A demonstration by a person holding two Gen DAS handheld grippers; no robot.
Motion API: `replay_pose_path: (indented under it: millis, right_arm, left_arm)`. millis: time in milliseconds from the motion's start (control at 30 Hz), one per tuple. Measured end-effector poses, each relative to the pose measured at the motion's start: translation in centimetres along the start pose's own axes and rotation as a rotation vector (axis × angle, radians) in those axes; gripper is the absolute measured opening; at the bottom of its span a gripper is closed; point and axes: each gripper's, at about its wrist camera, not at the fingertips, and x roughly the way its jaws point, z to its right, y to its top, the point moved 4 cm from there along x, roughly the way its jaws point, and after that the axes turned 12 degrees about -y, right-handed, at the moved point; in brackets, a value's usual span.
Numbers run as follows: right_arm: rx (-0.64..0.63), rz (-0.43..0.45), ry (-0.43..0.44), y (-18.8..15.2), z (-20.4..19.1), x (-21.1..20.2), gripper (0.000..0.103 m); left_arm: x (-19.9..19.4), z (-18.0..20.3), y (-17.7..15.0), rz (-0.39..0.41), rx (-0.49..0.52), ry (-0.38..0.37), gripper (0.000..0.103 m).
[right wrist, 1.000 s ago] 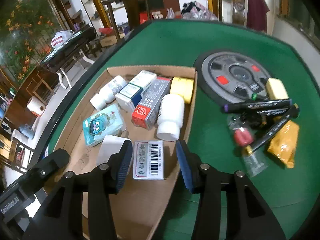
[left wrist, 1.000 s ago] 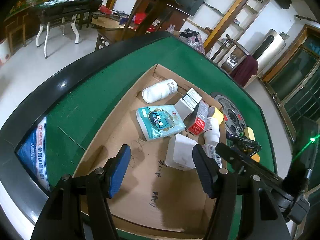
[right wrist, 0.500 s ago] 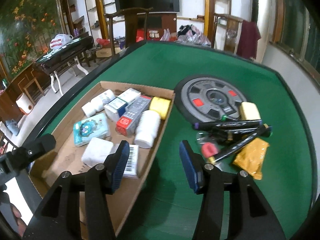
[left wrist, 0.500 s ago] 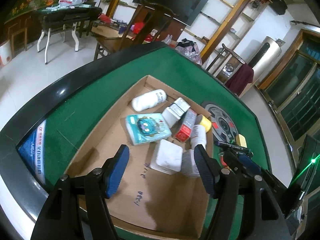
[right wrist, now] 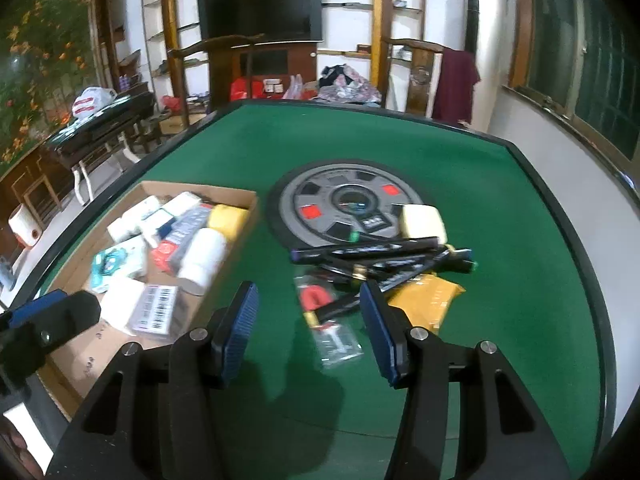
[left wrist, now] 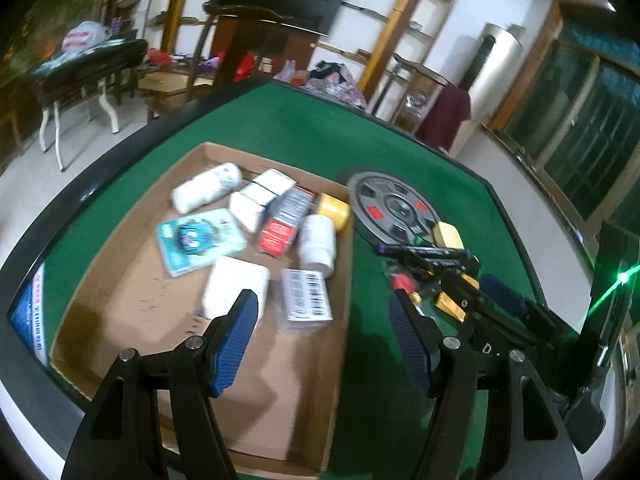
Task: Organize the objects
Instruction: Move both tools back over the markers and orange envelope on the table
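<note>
Two grippers over green table, left gripper and right gripper both gaping, empty, cardboard tray filled

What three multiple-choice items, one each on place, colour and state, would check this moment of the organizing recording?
1. Where does the barcode box lie?
A. inside the cardboard tray
B. on the round grey disc
C. on the floor

2. What colour is the table surface?
A. red
B. green
C. white

3. What is the right gripper holding?
A. a black marker
B. a white bottle
C. nothing

Key: 1 A, it rests on the tray floor; 2 B, green felt throughout; 3 C, its jaws stand apart with nothing gripped between them.
</note>
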Motion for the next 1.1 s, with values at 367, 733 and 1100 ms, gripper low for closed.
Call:
replay_pose_path:
  millis: [367, 733, 1100]
  right_arm:
    - [0.039, 0.012, -0.049, -0.1, 5.1, 1.0, 0.052]
    - [0.169, -0.011, -0.062, 2.1, 13.4, 3.4, 0.052]
    - [0.497, -0.052, -0.053, 0.2, 24.8, 8.0, 0.055]
  left_arm:
    - [2.0, 4.3, -0.5, -0.026, 0.075, -0.001, 0.062]
    - [3.5, 10.1, -1.7, -0.092, 0.29, -0.177, 0.086]
    - [9.7, 15.9, -3.5, -0.234, 0.458, -0.117, 0.086]
